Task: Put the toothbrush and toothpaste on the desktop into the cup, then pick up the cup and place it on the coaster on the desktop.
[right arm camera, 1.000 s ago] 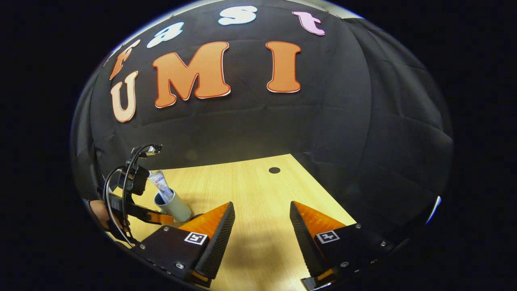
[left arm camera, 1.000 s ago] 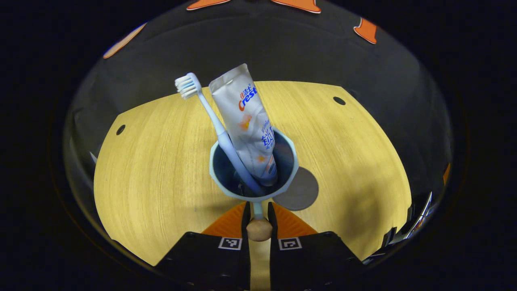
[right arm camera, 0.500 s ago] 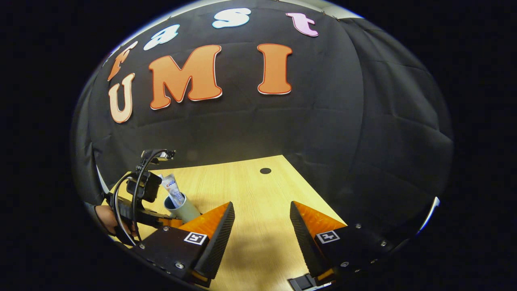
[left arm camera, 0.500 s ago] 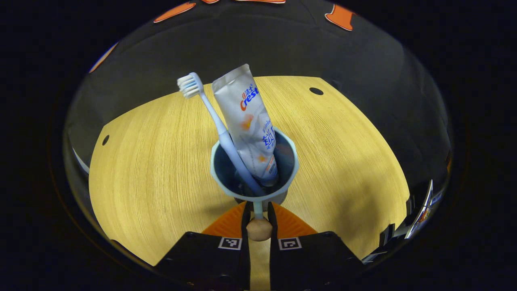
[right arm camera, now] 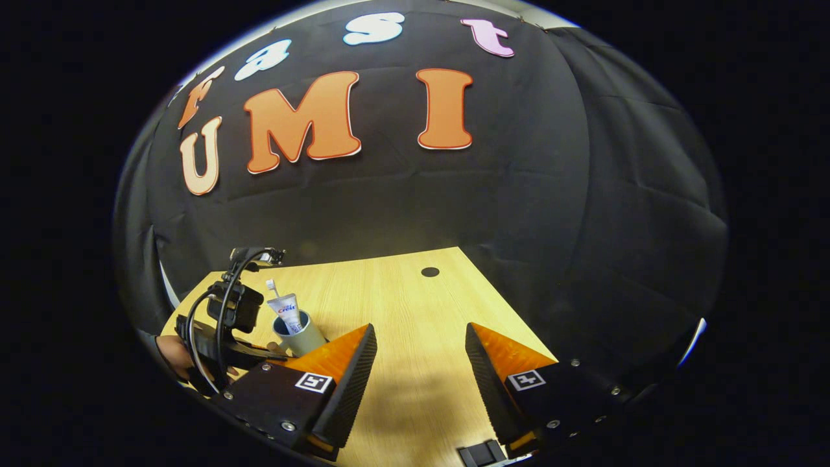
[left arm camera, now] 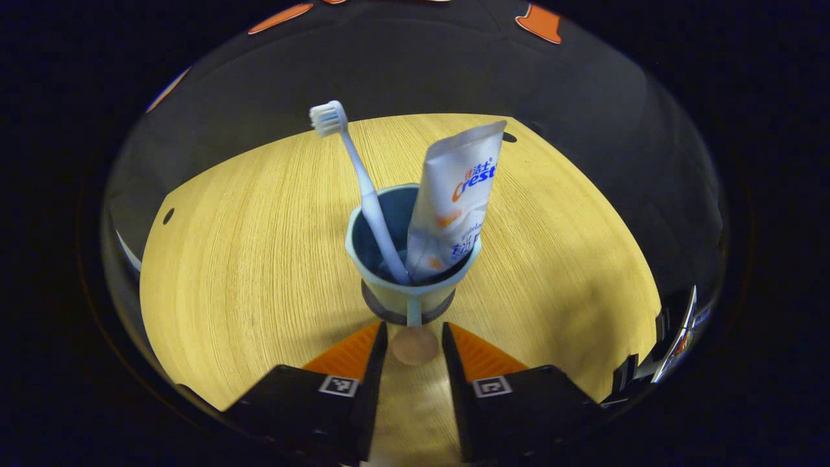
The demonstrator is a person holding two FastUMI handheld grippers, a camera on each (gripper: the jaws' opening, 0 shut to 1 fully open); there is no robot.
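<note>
Cup (left arm camera: 413,263): pale blue, rigid, light, top-heavy; stands on the dark coaster (left arm camera: 389,314) mid-desktop (left arm camera: 246,246), holding toothbrush (left arm camera: 363,188) and toothpaste tube (left arm camera: 454,201). Best taken by its knobbed handle (left arm camera: 414,337). Left gripper (left arm camera: 411,340): fingers parted, flanking the knob without contact. Right gripper (right arm camera: 420,363): fingers wide apart, empty.

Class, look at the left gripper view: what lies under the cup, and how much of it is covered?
A dark round coaster lies under the cup; a thin rim shows around the base, and the cup covers the rest.
</note>
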